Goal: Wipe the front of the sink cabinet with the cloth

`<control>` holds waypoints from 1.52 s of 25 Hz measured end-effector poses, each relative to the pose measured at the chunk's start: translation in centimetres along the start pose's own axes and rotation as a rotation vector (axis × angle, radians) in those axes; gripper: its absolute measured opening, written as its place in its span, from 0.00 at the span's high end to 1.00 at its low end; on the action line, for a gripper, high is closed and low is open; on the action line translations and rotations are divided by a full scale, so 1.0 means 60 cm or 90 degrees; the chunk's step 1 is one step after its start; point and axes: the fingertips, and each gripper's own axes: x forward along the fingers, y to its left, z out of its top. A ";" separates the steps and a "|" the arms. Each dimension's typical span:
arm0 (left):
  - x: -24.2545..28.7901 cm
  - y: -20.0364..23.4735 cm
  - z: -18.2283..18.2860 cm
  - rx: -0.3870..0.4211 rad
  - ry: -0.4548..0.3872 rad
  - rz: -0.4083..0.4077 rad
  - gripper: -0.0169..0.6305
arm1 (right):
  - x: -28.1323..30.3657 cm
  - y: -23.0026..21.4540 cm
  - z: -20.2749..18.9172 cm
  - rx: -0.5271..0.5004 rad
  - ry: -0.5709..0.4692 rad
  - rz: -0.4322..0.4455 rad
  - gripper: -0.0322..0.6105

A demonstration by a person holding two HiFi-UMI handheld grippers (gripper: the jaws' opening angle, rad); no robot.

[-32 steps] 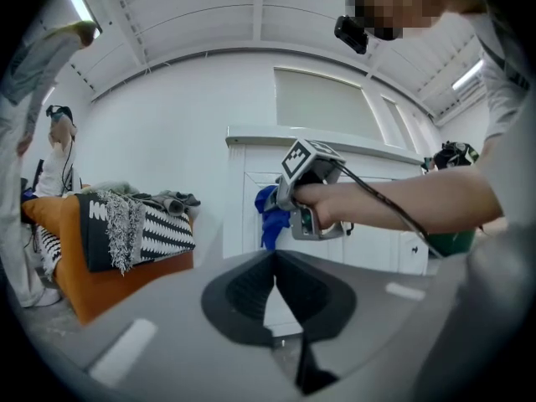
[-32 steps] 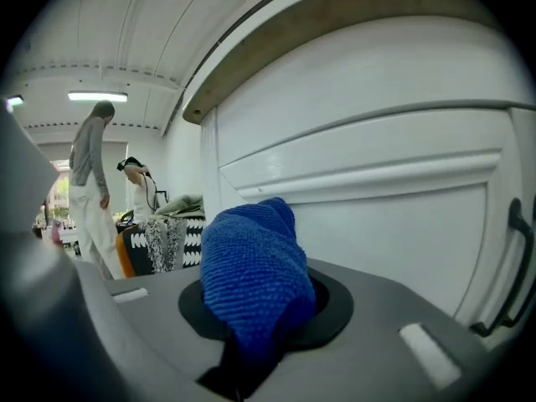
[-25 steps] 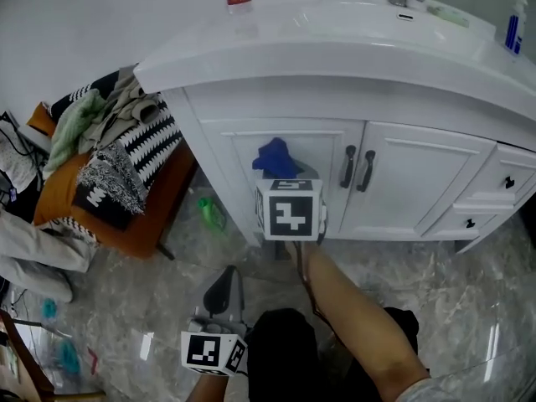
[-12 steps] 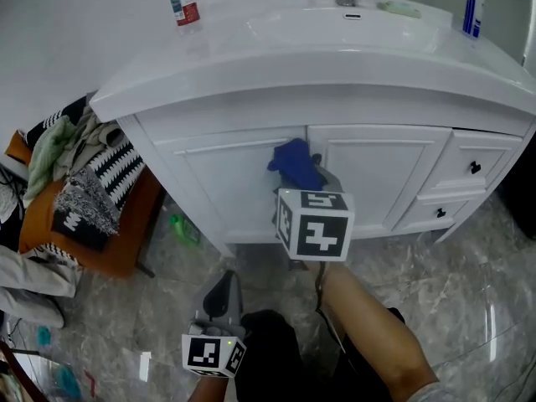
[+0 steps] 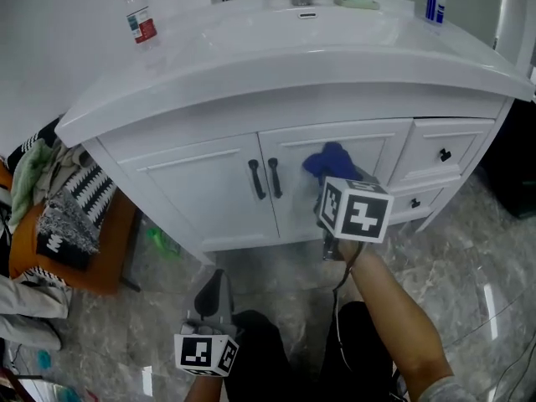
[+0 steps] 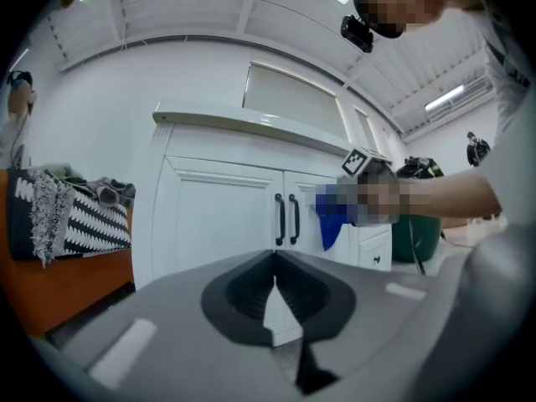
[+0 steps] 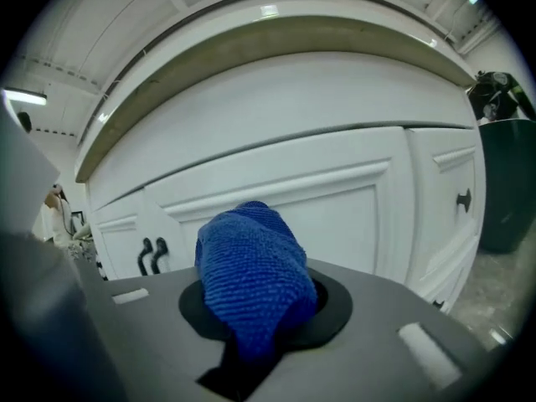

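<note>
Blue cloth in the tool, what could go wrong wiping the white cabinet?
The cloth sits bunched in the right tool, so little of it may touch the door. Sweeping left, it could snag on the black handles. Sweeping right, the tool might knock the drawer knob.

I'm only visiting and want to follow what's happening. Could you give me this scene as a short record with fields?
Setting: white sink cabinet with two doors and black handles
Right gripper: shut on a blue knitted cloth
Cloth position: at the right-hand door panel, right of the handles; contact cannot be confirmed
Left gripper: shut, empty, held low, apart from the cabinet
On the countertop: clear plastic bottle with a red label, blue bottle
</note>
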 end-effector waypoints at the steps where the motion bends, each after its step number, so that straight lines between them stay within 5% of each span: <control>1: 0.003 -0.005 0.000 0.000 0.001 -0.003 0.96 | -0.002 -0.028 -0.006 -0.001 0.001 -0.022 0.83; 7: 0.025 -0.031 -0.016 0.001 0.010 -0.021 0.96 | -0.018 -0.189 -0.009 -0.009 -0.035 -0.125 0.81; 16: 0.030 -0.040 -0.025 0.009 0.021 -0.021 0.96 | -0.003 -0.205 -0.064 -0.102 -0.114 -0.161 0.82; 22: 0.017 -0.027 -0.038 0.007 0.031 -0.007 0.96 | 0.004 -0.205 -0.087 -0.057 -0.142 -0.187 0.83; 38: -0.045 0.046 -0.034 0.010 0.036 0.056 0.96 | 0.066 0.059 -0.178 -0.089 -0.085 -0.052 0.85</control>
